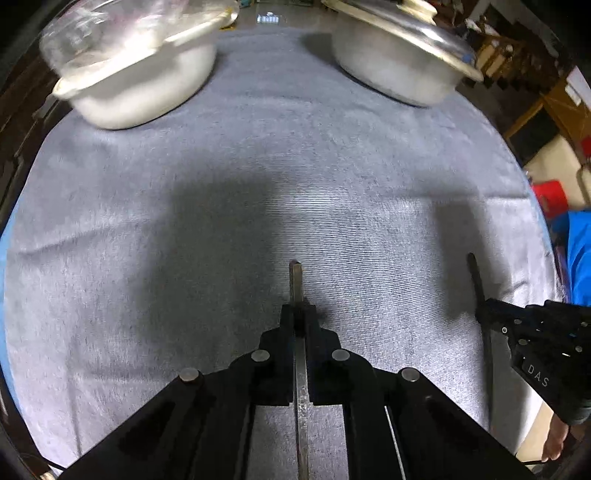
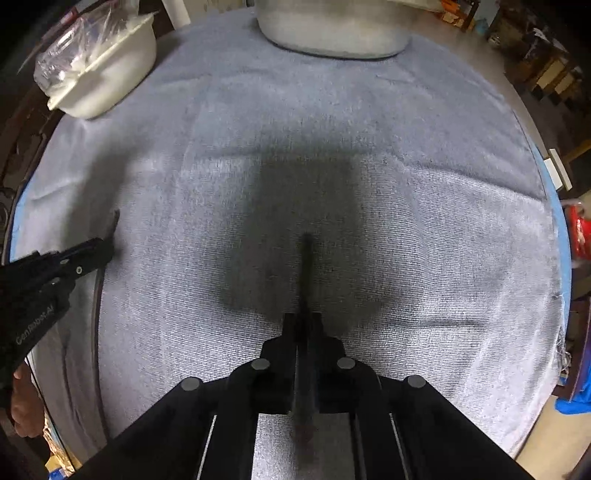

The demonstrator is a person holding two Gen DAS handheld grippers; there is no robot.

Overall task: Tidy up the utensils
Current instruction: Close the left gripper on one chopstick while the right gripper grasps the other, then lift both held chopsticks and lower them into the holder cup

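Left wrist: left hand-held gripper (image 1: pixel 299 314) clamps utensil (image 1: pixel 296 280).

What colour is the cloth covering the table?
Pale grey-blue ribbed cloth, clearest in the left wrist view.

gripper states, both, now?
Left gripper: shut on a flat metal utensil handle.
Right gripper: shut on a thin dark utensil handle.

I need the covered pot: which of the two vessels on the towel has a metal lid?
The metal pot at the far right: a shiny metal lid sits on it. The white bowl at the far left holds only a clear plastic bag.
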